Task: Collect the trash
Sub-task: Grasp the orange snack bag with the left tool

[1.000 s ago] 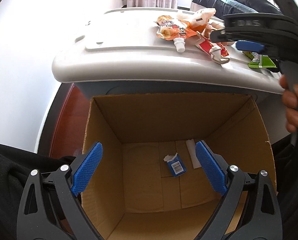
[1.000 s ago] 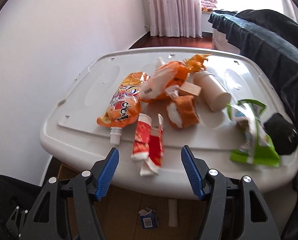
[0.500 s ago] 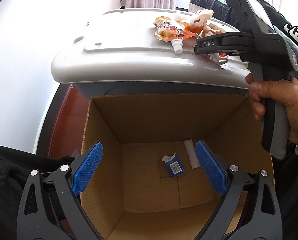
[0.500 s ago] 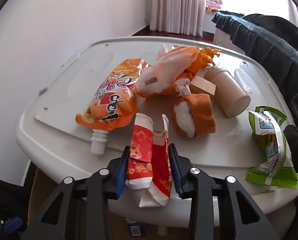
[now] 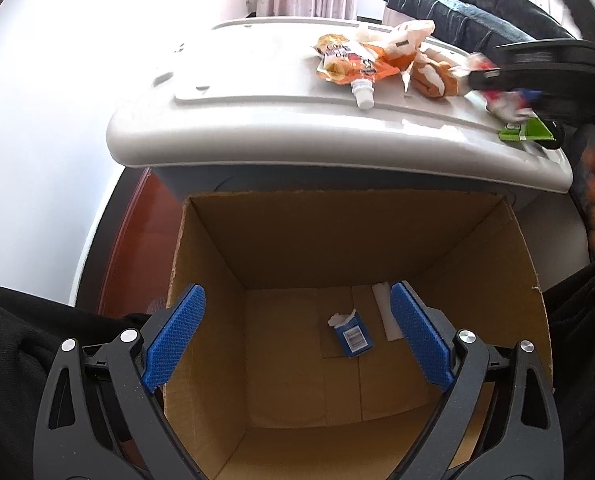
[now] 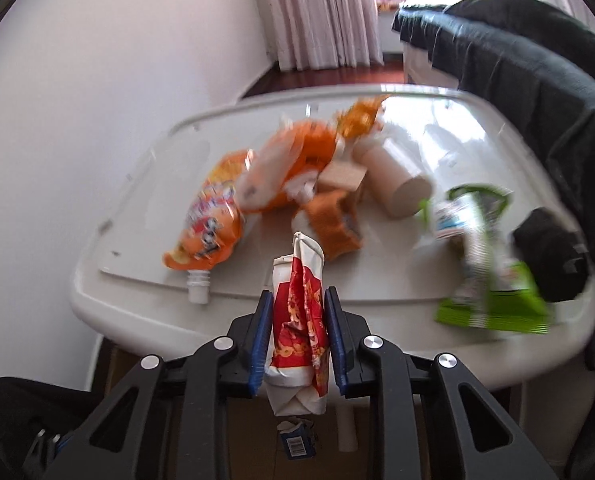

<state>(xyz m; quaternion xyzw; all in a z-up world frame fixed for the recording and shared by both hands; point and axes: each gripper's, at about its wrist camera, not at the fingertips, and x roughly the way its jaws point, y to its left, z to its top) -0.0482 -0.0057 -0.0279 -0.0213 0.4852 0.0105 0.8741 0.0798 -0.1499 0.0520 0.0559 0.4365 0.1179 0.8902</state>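
My right gripper (image 6: 298, 300) holds a crumpled red and white wrapper (image 6: 299, 320) upright between its blue pads; the jaws are still closing on it, just off the near edge of the white plastic lid (image 6: 145, 304). From the left wrist view that gripper (image 5: 509, 92) appears blurred at the lid's right end, with the wrapper (image 5: 501, 104) in it. My left gripper (image 5: 296, 292) hangs open over an open cardboard box (image 5: 337, 240), nothing between its fingers. A blue carton (image 5: 351, 336) and a white strip (image 5: 387, 312) lie on the box floor.
More trash lies on the lid: an orange spouted pouch (image 6: 213, 224), an orange and white bag (image 6: 293, 160), a tipped paper cup (image 6: 393, 184), a green wrapper (image 6: 485, 280). Dark clothing (image 6: 517, 72) lies along the right. A white wall stands at left.
My right gripper went from open in front of the red wrapper to closed around it, then pulled it back off the lid. The left gripper has stayed still over the box.
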